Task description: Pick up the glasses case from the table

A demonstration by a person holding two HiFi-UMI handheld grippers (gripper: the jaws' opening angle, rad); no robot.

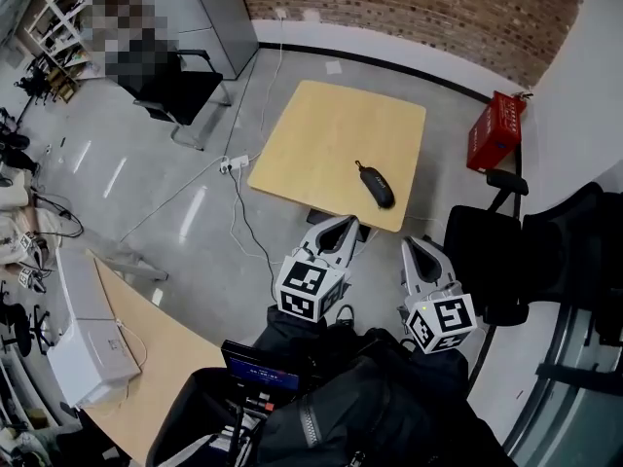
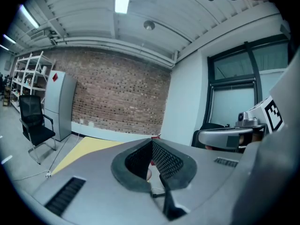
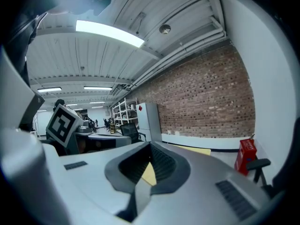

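Note:
The glasses case [image 1: 376,185] is a dark oval pouch lying near the front right edge of the small wooden table [image 1: 331,134]. Both grippers hang short of the table's near edge, pointing toward it. My left gripper [image 1: 348,221] is shut with nothing in it, its tips just below and left of the case. My right gripper [image 1: 414,244] is also shut and empty, just right of the table's near corner. In the left gripper view the jaws [image 2: 151,142] meet at their tips, with the table [image 2: 89,149] beyond. In the right gripper view the jaws [image 3: 150,147] are closed too; the case is hidden in both.
A red crate [image 1: 495,130] stands on the floor right of the table. Black office chairs stand at the right [image 1: 506,251] and far left [image 1: 180,90]. A power strip [image 1: 234,163] and cables lie on the floor left of the table. A second wooden desk [image 1: 165,358] is at lower left.

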